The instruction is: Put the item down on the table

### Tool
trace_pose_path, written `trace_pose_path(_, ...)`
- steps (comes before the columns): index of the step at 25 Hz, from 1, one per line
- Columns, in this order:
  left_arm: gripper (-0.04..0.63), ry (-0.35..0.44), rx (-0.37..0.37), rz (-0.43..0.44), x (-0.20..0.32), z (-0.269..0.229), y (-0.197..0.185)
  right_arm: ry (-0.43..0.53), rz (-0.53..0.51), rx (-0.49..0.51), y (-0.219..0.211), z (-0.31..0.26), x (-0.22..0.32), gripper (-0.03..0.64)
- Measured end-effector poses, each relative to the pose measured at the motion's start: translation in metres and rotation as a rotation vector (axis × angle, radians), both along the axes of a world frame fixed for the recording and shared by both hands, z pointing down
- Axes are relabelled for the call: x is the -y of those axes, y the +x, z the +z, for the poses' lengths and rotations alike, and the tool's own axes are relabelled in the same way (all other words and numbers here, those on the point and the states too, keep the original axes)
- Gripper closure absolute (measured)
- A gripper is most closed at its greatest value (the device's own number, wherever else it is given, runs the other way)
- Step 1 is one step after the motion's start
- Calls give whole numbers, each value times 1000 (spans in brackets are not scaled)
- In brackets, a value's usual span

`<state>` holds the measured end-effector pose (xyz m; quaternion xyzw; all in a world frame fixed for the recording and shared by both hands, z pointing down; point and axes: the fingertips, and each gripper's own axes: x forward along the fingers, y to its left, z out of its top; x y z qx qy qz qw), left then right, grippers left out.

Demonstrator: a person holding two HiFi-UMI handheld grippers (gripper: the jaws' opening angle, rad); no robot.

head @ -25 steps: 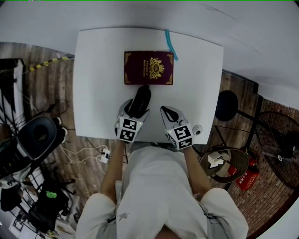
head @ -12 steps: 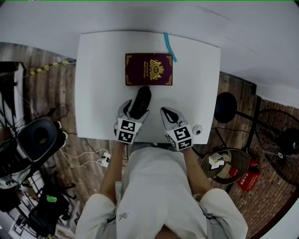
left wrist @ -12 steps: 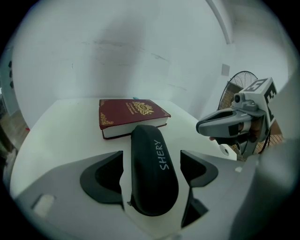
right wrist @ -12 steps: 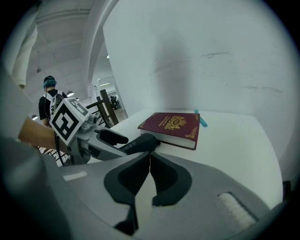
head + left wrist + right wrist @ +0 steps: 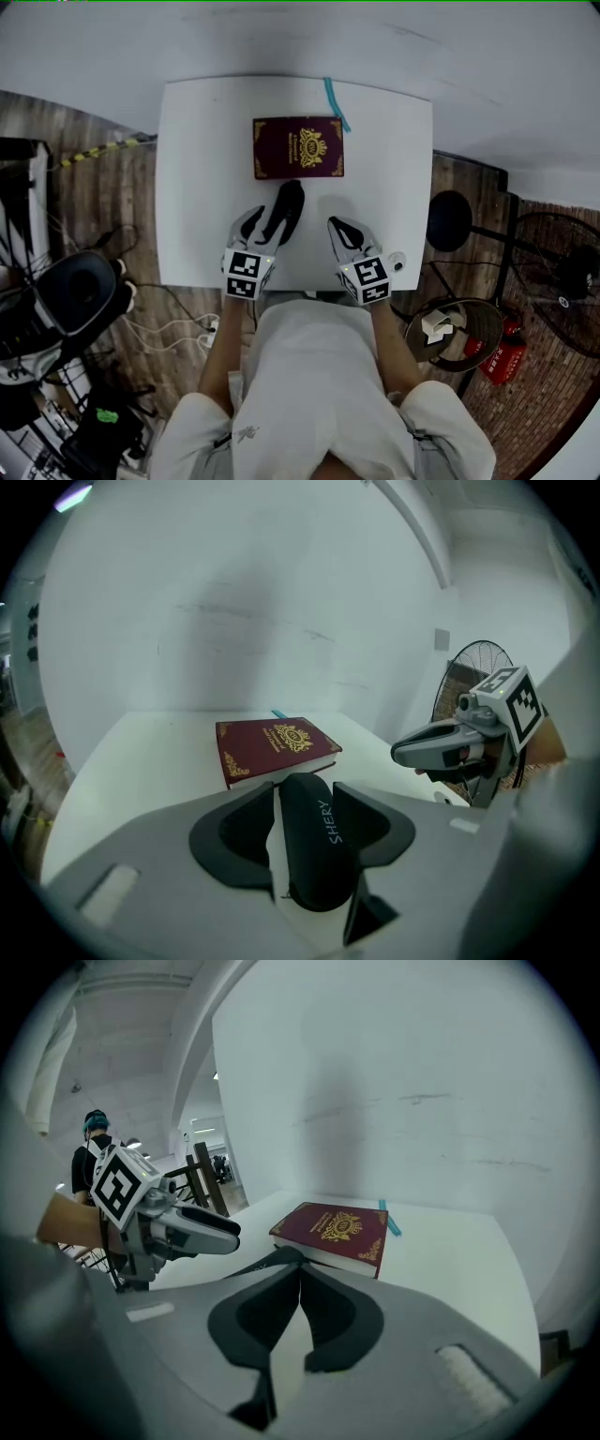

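A black glasses case (image 5: 289, 201) marked SHERY sits lengthwise between the jaws of my left gripper (image 5: 267, 225), above the near half of the white table (image 5: 192, 178). Those jaws have just been closing, and in the left gripper view the pads press on both sides of the case (image 5: 314, 841). My right gripper (image 5: 337, 227) hovers beside it to the right, shut with nothing in it; its jaw tips meet in the right gripper view (image 5: 300, 1274). A maroon book (image 5: 298, 147) with a gold crest lies flat just beyond both grippers.
A teal strip (image 5: 335, 101) lies at the table's far edge, right of the book. A small white object (image 5: 396, 261) sits at the near right corner. On the floor, a black stool (image 5: 453, 214) and a fan (image 5: 562, 281) stand right; a dark chair (image 5: 80, 295) and cables lie left.
The left gripper's jaws have closed onto the black case and it has risen, drawing slightly back toward the person. The right gripper has lifted a little. The book has not moved.
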<state>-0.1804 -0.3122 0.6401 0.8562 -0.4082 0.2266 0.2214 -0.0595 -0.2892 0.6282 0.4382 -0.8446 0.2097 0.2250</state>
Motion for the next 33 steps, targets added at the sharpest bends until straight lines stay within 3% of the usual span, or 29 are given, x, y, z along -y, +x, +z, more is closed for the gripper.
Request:
trace_pose_path(6,472,45,-17,-1,-1,-17,-8,42,21,-4,3,-18,0,611)
trace_pose_path(10,584,60,-33,-18,-6,-24,-12,56,12,-8,3,-23,-7,615)
trace_pose_path(19,584,78,-3,-33,-17,-32,-11,83,-24,22,-1,-31,-7,614)
trace_pose_path(33,584,126,35,-151,-33,-46,24,108,-72,100,25,-38,-15,614)
